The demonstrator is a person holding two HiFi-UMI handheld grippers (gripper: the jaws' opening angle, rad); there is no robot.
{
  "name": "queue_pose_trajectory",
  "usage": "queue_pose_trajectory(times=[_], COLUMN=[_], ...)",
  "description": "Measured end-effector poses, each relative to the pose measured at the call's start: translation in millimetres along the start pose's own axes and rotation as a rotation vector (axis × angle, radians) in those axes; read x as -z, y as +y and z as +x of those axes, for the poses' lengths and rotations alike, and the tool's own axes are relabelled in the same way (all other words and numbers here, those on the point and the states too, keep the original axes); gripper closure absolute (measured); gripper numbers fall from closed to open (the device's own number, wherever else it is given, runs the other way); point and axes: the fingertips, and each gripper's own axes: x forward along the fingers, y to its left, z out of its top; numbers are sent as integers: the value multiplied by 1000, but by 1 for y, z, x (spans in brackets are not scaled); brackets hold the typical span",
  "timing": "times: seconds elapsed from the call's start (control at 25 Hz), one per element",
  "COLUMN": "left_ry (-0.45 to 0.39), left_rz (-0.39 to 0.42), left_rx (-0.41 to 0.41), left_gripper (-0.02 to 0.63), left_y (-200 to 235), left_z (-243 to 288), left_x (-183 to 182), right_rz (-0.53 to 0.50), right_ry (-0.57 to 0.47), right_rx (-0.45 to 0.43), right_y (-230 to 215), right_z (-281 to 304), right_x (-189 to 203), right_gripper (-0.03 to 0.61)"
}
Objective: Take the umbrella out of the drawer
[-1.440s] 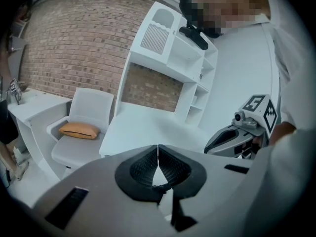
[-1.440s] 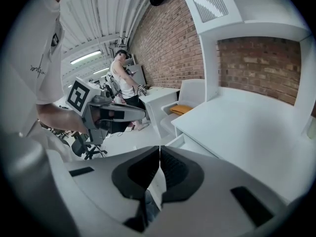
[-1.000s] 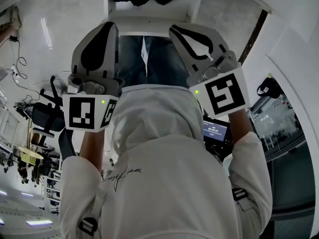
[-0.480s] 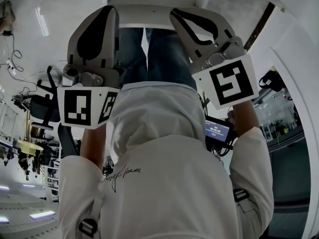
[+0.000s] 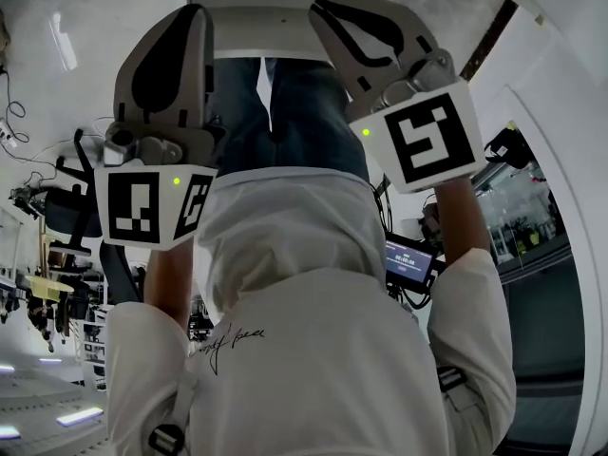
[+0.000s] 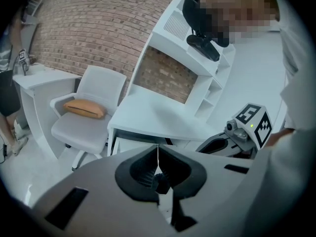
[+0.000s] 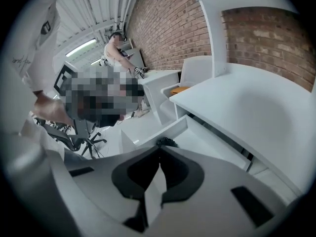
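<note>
Left gripper (image 6: 158, 157) and right gripper (image 7: 159, 158): jaws fully together, nothing between them. The umbrella (image 7: 166, 142) lies in the open drawer (image 7: 163, 128) below the surface (image 7: 247, 107). Risk: jaws not opened before contact would shove the umbrella deeper or strike the drawer wall.

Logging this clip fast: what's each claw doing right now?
Left claw: closed, empty.
Right claw: closed, empty.

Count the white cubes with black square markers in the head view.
2: one white cube with black square markers on the left gripper; the other on the right gripper. None seems hidden.
</note>
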Motion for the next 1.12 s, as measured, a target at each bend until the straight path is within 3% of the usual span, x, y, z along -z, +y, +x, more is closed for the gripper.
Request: queue_pose_trajectory(times=[0.72, 1.04, 1.12], left_ry=[25, 23, 14], left_rz=[-28, -58, -61], left_rx=[22, -38, -43], left_gripper=[597, 597, 597], left_y=[-10, -6, -7], left_z=[-2, -7, -8], left_x=[32, 36, 35], right_rz=[-116, -201, -207], right_ry=[100, 177, 196], right_rx=[61, 63, 49], right_y=[-28, -45, -48], right_z=[62, 86, 94], right_x=[45, 74, 79], right_gripper=[549, 548, 523])
